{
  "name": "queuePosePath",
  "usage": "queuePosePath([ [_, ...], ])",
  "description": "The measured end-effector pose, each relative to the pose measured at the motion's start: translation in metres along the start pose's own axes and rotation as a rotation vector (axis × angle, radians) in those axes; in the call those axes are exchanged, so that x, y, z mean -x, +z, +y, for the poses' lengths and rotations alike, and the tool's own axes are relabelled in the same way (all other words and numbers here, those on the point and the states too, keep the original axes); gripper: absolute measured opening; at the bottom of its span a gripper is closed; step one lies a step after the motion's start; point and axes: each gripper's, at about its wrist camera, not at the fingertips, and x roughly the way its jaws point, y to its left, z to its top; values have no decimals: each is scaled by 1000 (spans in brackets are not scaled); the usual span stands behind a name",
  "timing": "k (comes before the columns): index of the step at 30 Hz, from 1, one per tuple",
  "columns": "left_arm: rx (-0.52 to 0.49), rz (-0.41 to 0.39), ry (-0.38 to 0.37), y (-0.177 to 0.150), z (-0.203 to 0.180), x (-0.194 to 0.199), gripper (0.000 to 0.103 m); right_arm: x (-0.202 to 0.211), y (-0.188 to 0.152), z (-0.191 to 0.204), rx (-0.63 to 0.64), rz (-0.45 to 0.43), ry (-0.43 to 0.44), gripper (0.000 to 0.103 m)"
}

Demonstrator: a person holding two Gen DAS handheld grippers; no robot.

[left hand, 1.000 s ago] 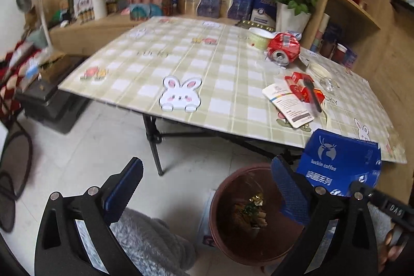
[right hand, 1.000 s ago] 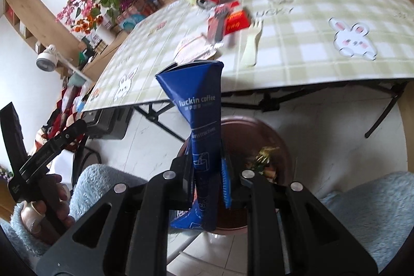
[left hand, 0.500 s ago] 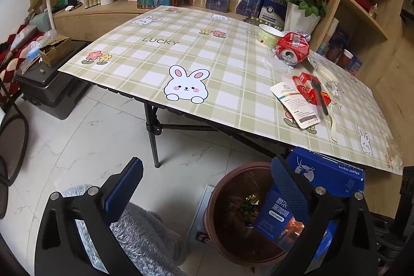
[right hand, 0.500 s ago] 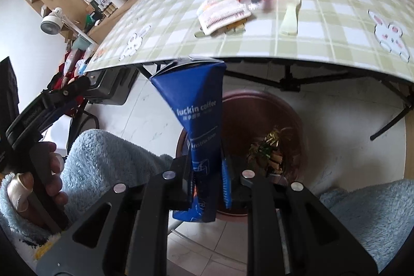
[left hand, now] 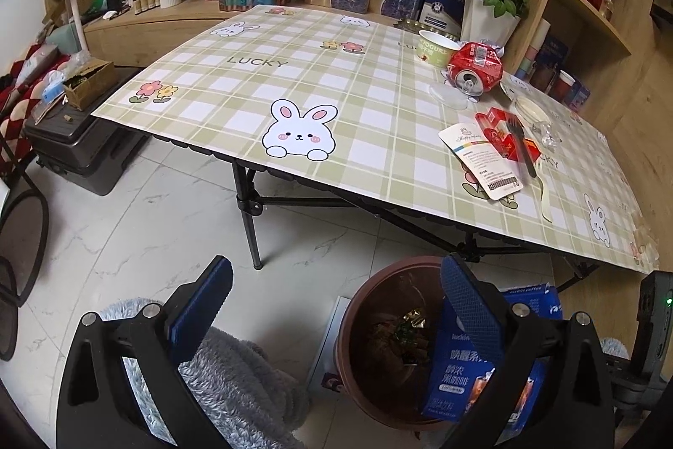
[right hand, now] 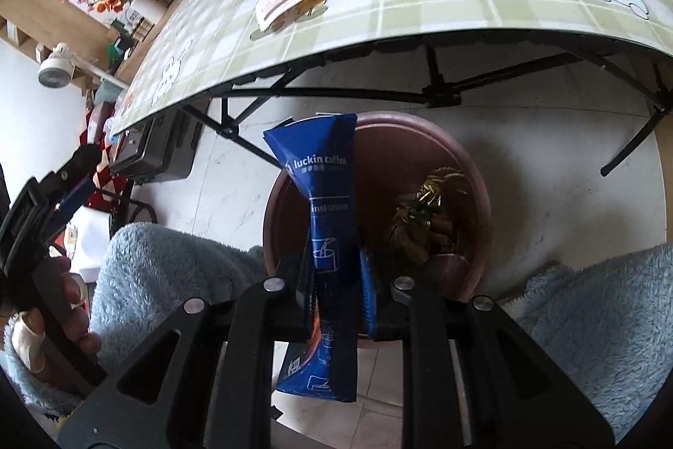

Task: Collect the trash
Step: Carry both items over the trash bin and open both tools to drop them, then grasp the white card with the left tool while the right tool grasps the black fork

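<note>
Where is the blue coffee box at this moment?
The blue coffee box is clamped in the right claw, over the brown bin on the floor just below the table edge, left of the trash inside.

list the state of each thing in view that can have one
right tool: shut on the blue coffee box
left tool: open, nothing between its pads
blue coffee box: flattened, held over the bin
brown bin: open top, some trash inside
red can: crushed, lying on its side
table: litter on it
</note>
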Motion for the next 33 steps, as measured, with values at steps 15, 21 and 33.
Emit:
queuePosePath([
  [15, -10, 24, 11, -2, -2, -4, 97, 32, 13, 3, 54, -213, -106, 97],
  [21, -40, 30, -4, -1, -11, -7, 97, 32, 21, 1, 79, -232, -189, 97],
  [33, 8, 138, -161, 45, -62, -45, 85, 52, 44, -12, 125, -344, -296, 97],
])
